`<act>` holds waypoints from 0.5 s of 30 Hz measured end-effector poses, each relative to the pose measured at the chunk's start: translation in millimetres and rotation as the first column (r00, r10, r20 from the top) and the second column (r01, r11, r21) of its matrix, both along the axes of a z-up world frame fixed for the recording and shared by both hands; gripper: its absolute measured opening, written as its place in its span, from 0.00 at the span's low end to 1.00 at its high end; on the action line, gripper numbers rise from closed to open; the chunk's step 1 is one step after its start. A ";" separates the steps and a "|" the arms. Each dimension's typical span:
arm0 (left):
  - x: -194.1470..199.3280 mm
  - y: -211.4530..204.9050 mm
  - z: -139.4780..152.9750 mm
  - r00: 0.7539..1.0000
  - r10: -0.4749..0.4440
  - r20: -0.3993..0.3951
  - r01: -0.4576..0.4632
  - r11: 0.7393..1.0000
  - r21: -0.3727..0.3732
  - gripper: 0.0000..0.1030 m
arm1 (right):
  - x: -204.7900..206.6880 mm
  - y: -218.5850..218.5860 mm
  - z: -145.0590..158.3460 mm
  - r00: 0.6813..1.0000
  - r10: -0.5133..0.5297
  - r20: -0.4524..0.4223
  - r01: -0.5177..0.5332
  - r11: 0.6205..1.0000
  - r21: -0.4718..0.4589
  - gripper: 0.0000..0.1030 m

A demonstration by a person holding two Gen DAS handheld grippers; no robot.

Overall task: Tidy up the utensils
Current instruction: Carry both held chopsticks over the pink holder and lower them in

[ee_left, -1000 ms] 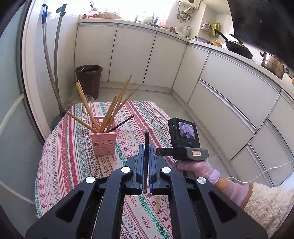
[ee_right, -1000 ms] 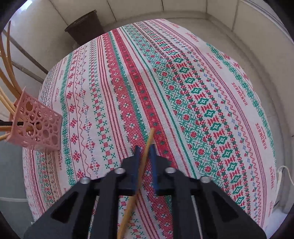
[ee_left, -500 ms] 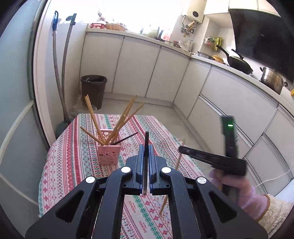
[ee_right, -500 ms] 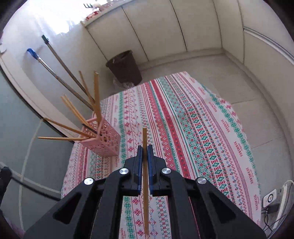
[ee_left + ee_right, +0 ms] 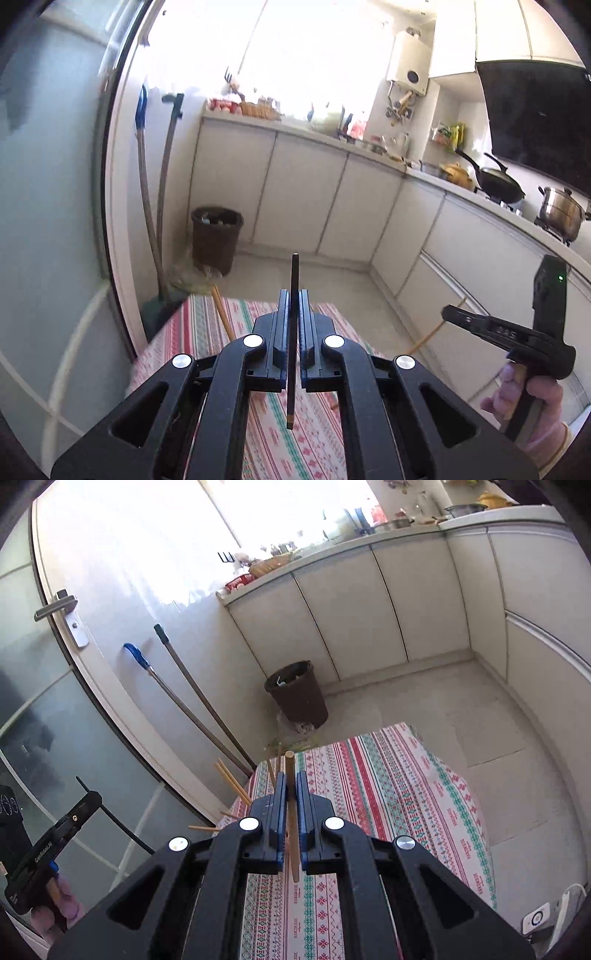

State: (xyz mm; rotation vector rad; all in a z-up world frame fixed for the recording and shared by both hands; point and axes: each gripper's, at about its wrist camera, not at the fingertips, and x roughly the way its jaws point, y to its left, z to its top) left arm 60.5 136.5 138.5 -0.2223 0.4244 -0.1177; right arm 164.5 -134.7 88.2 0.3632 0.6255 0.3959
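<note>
My left gripper (image 5: pixel 294 295) is shut on a black chopstick (image 5: pixel 293 280) that sticks up past the fingertips and hangs below the pads. My right gripper (image 5: pixel 290 775) is shut on a wooden chopstick (image 5: pixel 290 766), held upright the same way. Both are raised high above the table with the striped cloth (image 5: pixel 388 797). The right gripper also shows at the right of the left wrist view (image 5: pixel 448 313), the left gripper at the lower left of the right wrist view (image 5: pixel 86 792). The pink holder is hidden behind my fingers; only the tips of its wooden chopsticks (image 5: pixel 231 782) poke out.
A dark bin (image 5: pixel 297 694) stands on the floor beyond the table, with two mop handles (image 5: pixel 192 698) leaning on the wall by the door. White cabinets (image 5: pixel 306 199) and a counter with pans (image 5: pixel 496 181) run along the back and right.
Both grippers have risen well above the table, each keeping its chopstick. The views tilted up from the cloth to the room, and the pink holder slid out of sight behind the fingers.
</note>
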 end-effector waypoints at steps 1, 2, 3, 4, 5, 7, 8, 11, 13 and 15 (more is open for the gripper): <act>6.6 2.2 8.9 1.000 0.017 0.014 -0.017 1.000 0.010 0.03 | 2.0 -0.6 10.4 1.000 0.001 0.014 -0.001 1.000 0.006 0.05; 11.4 3.7 14.0 0.999 0.029 0.021 -0.029 0.999 0.018 0.03 | 4.3 -0.9 18.8 1.000 0.001 0.027 -0.001 1.000 0.012 0.05; 18.1 5.3 17.7 0.999 0.036 0.024 -0.037 0.999 0.024 0.03 | 7.1 -0.7 27.9 0.999 0.000 0.041 -0.001 1.000 0.014 0.05; 25.4 6.3 20.2 0.999 0.043 0.026 -0.044 0.999 0.029 0.03 | 10.0 0.1 35.8 0.999 0.000 0.054 0.000 1.000 0.013 0.05; 35.1 7.5 21.3 0.998 0.054 0.025 -0.054 0.998 0.033 0.03 | 14.4 1.6 43.3 0.998 0.000 0.067 -0.001 1.000 0.011 0.05; 55.0 8.7 17.7 0.997 0.073 0.016 -0.074 0.996 0.042 0.03 | 22.0 5.0 53.6 0.996 0.003 0.085 -0.003 1.000 0.005 0.05; 63.7 8.8 14.1 0.997 0.082 0.012 -0.082 0.996 0.045 0.03 | 27.6 8.0 58.3 0.996 0.005 0.094 -0.005 1.000 0.001 0.05; 92.3 9.4 -7.5 0.995 0.099 -0.016 -0.098 0.994 0.040 0.04 | 43.3 18.3 64.9 0.994 0.009 0.108 -0.009 1.000 -0.004 0.05; 111.2 9.5 -32.4 0.993 0.108 -0.053 -0.107 0.994 0.021 0.05 | 52.6 24.9 66.7 0.993 0.014 0.115 -0.013 1.000 -0.005 0.05; 124.7 11.2 -55.9 0.986 0.105 -0.126 -0.104 0.994 0.011 0.11 | 63.2 34.2 65.3 0.993 0.023 0.113 -0.023 1.000 -0.006 0.05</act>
